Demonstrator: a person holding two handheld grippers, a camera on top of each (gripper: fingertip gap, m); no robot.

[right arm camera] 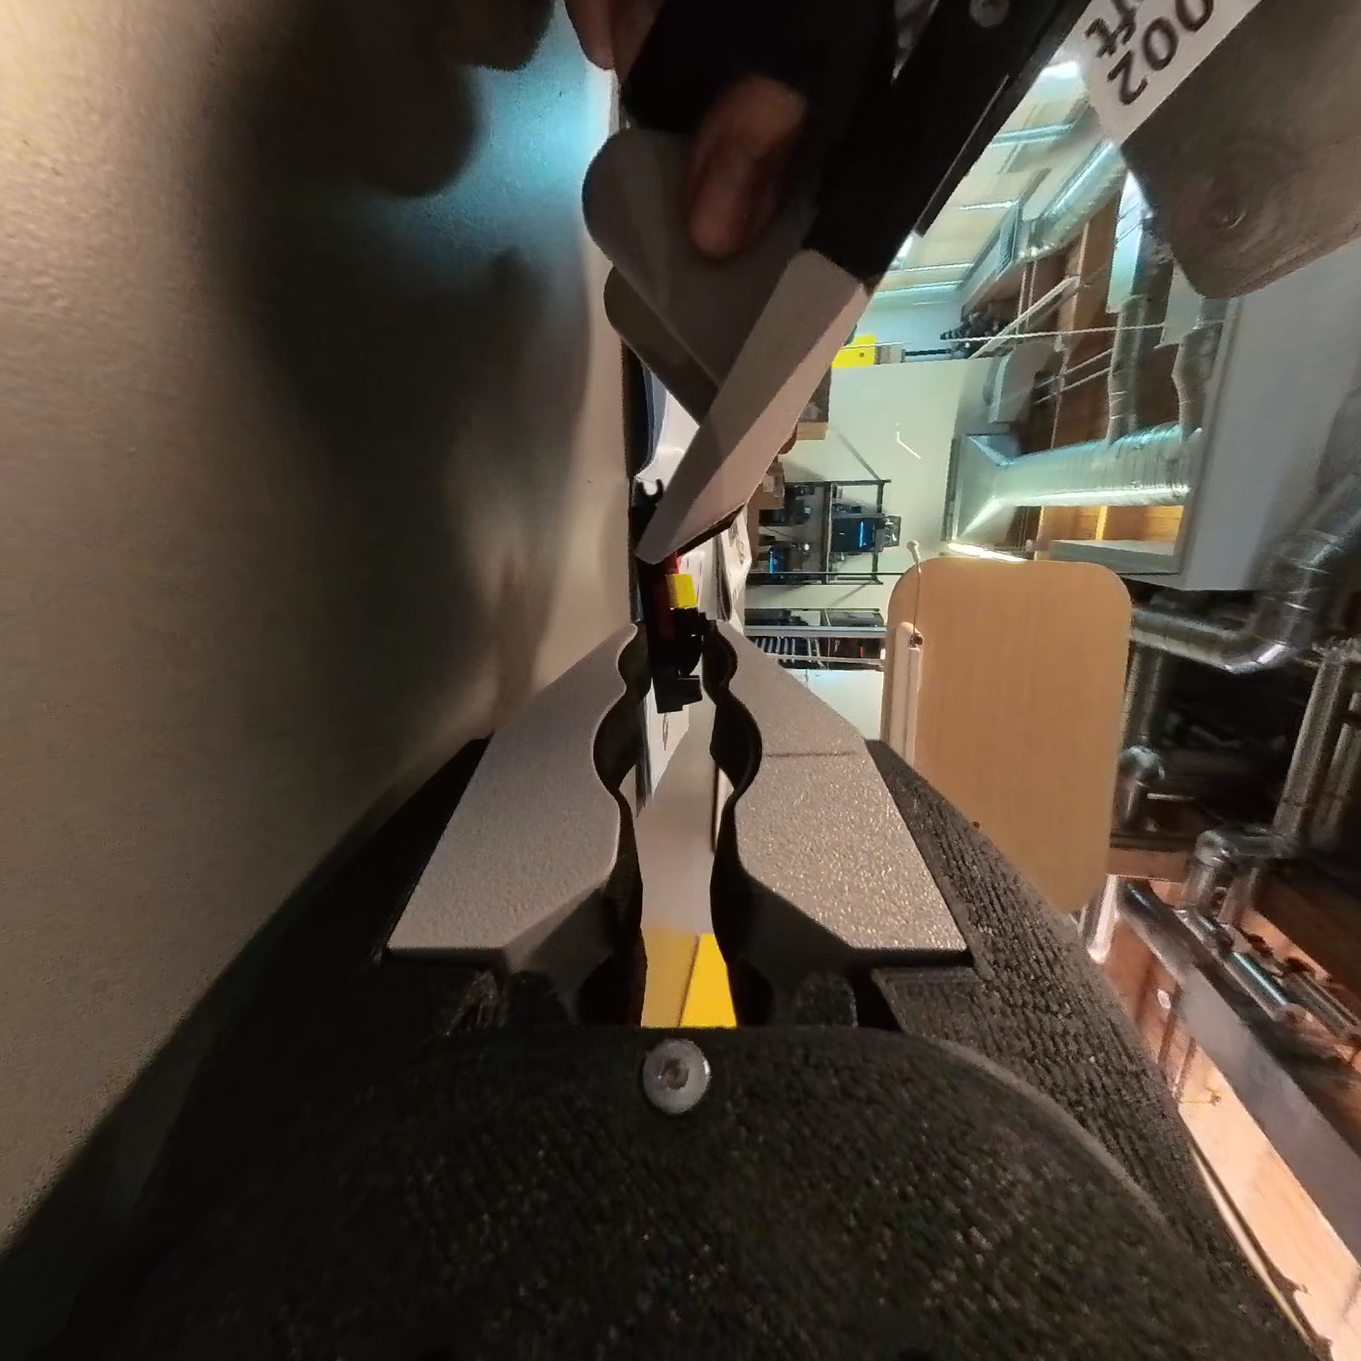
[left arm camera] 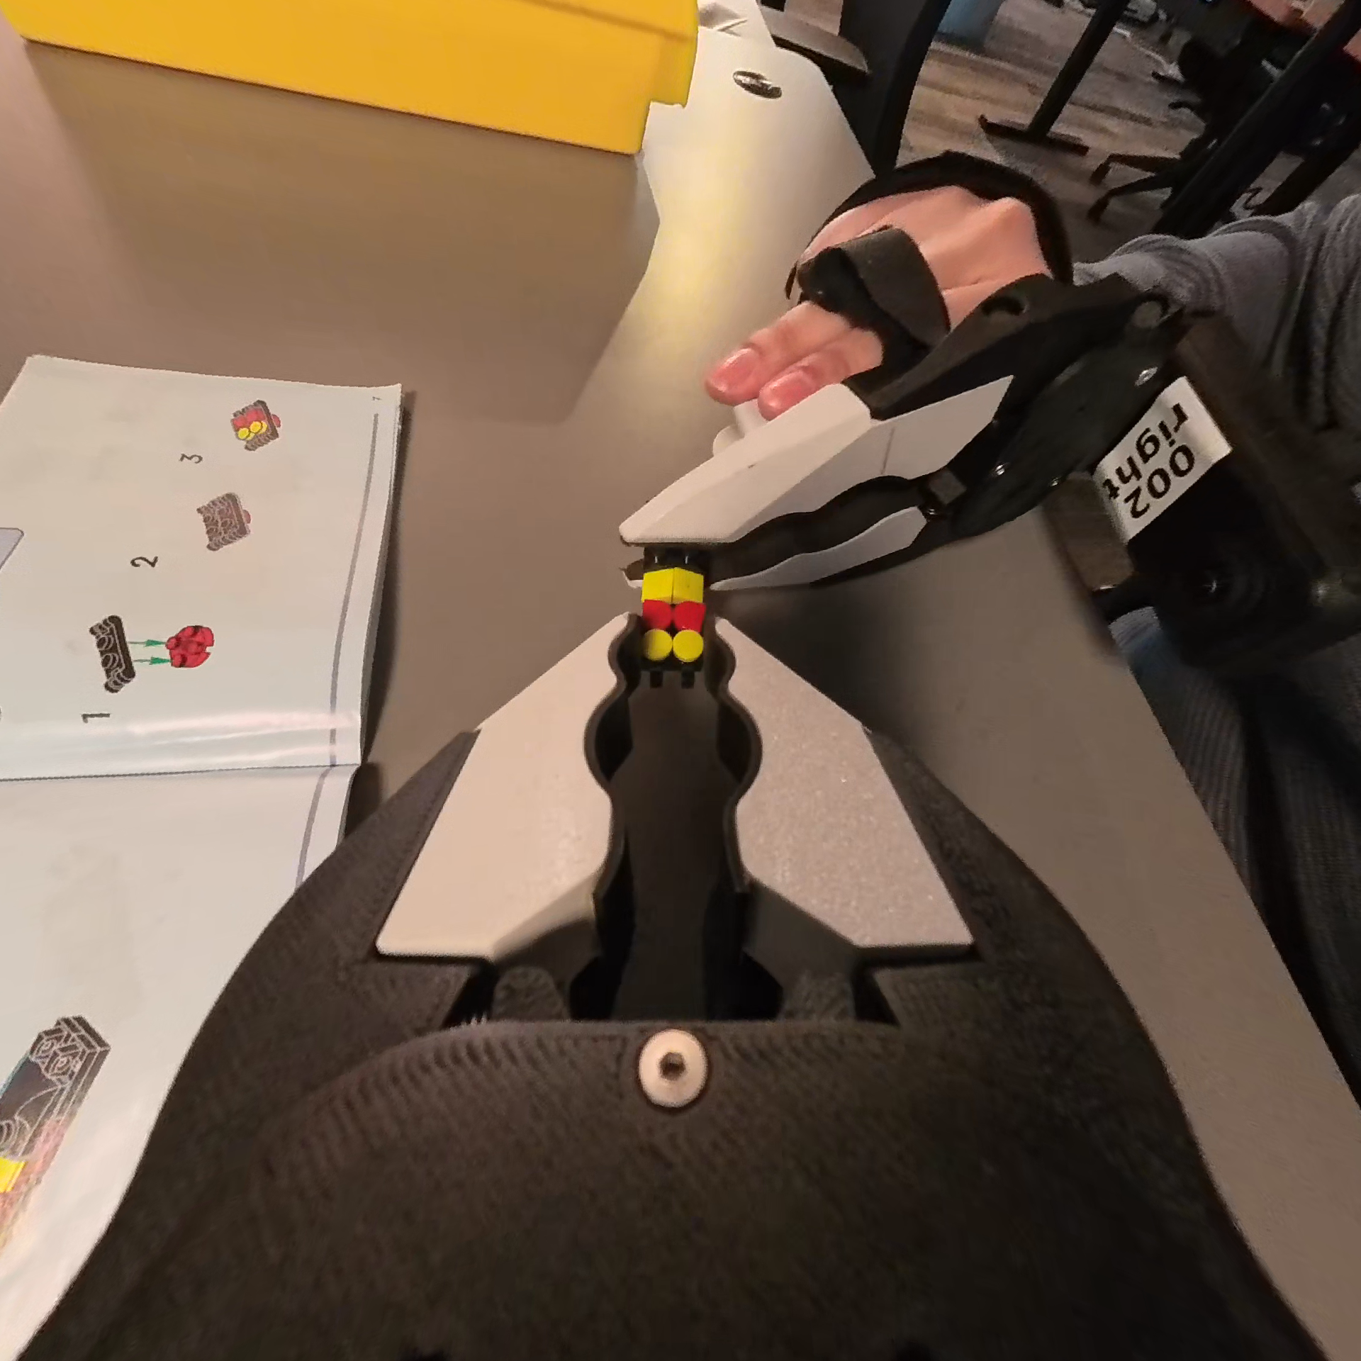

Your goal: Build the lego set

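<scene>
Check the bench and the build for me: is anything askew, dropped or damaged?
Nothing stands out. The small lego assembly sits squarely between both claws, left claw and right claw, and the instruction booklet lies flat, open.

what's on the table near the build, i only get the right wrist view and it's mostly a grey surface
Observer: An open instruction booklet lies flat on the table, to the left of the left claw.
Operator: ok and which colours face up on the build, i only see its edge
Observer: On the lego build, two round yellow studs sit nearest the left claw, then two red pieces, then yellow bricks toward the right claw. Each claw is shut on a black end of the build.
</scene>
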